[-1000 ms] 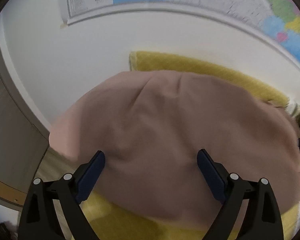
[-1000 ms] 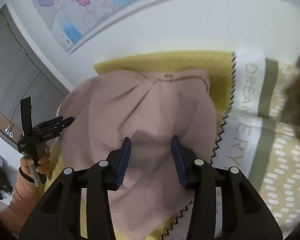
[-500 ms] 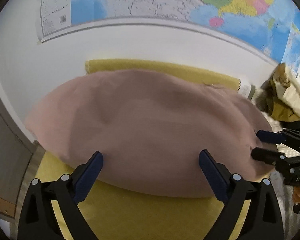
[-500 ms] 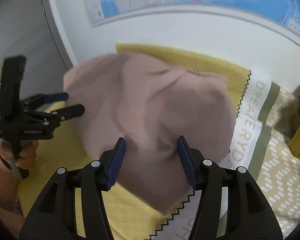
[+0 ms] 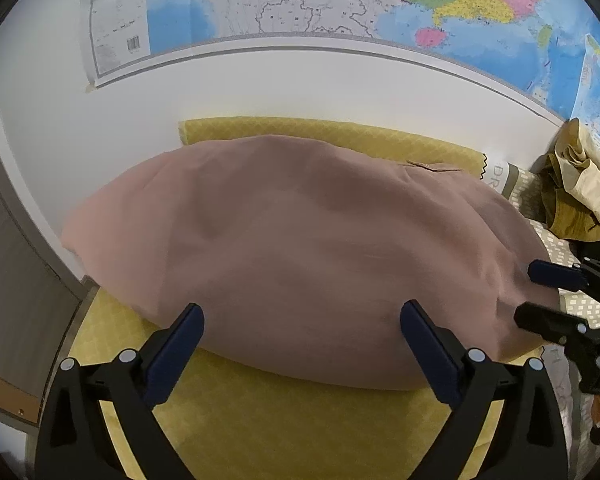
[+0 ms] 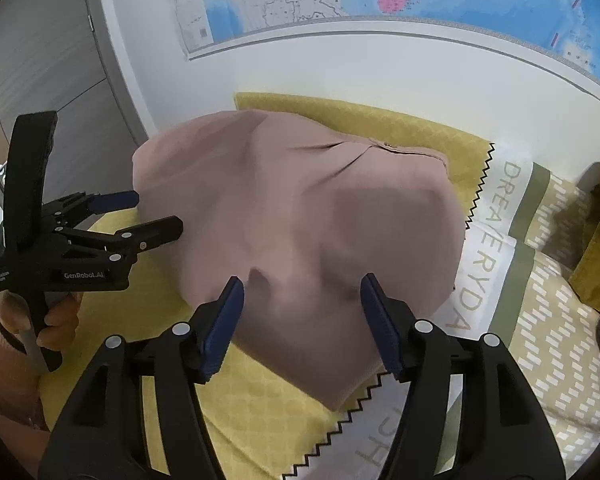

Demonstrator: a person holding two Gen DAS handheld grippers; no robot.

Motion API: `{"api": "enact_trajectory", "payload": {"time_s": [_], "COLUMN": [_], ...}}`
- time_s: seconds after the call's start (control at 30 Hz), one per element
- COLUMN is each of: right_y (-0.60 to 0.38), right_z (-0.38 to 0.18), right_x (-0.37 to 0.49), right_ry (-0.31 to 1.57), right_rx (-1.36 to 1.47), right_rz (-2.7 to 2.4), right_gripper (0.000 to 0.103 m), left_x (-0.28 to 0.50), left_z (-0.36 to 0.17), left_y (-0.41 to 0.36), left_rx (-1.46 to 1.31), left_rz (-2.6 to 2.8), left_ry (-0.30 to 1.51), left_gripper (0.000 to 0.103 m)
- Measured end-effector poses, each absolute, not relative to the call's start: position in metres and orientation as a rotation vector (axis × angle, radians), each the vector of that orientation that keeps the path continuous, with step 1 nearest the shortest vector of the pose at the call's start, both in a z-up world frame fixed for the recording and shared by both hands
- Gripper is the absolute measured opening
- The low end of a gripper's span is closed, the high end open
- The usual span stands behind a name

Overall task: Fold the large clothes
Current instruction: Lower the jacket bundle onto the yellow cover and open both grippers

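Note:
A large dusty-pink garment lies spread, still slightly billowed, on a yellow quilted cloth; in the right wrist view the garment shows a seam near its far edge. My left gripper stands wide open just before its near edge, pads off the fabric. My right gripper hovers at the garment's near corner with its jaws opening; fabric lies below and beyond the pads, which do not press on it. Each gripper shows in the other's view: the right gripper and the left gripper, held by a hand.
A bedspread with pale letters and a dash pattern lies to the right of the yellow cloth. Mustard and cream clothes are heaped at the far right. A world map hangs on the white wall; a grey cabinet front stands at the left.
Both grippers drew back from the pink garment, which sank and spread wider over the yellow cloth. The right jaws widened. The right gripper came into the left view's right edge.

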State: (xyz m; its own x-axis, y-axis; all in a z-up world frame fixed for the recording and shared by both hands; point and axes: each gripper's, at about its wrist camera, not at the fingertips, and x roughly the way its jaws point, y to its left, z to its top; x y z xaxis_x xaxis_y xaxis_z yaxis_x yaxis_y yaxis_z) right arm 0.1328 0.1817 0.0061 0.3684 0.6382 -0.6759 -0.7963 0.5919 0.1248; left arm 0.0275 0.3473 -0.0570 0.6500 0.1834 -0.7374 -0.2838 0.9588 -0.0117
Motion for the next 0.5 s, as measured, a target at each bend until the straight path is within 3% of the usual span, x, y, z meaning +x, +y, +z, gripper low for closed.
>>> {"api": "enact_trajectory", "payload": {"time_s": [0.23, 0.5], "right_y": [0.185, 0.182], "right_z": [-0.002, 0.000], "right_x": [0.126, 0.120], "right_ry": [0.742, 0.739], "right_rx": [-0.267, -0.251], "right_rz": [0.923, 0.915], "right_gripper": [0.074, 0.078], "left_x": [0.022, 0.011], "left_z": [-0.055, -0.056], "left_y": [0.339, 0.333], "left_rx": [-0.156, -0.179], "left_rz": [0.299, 0.340], "left_ry": [0.818, 0.814], "left_gripper": [0.096, 0.096]}}
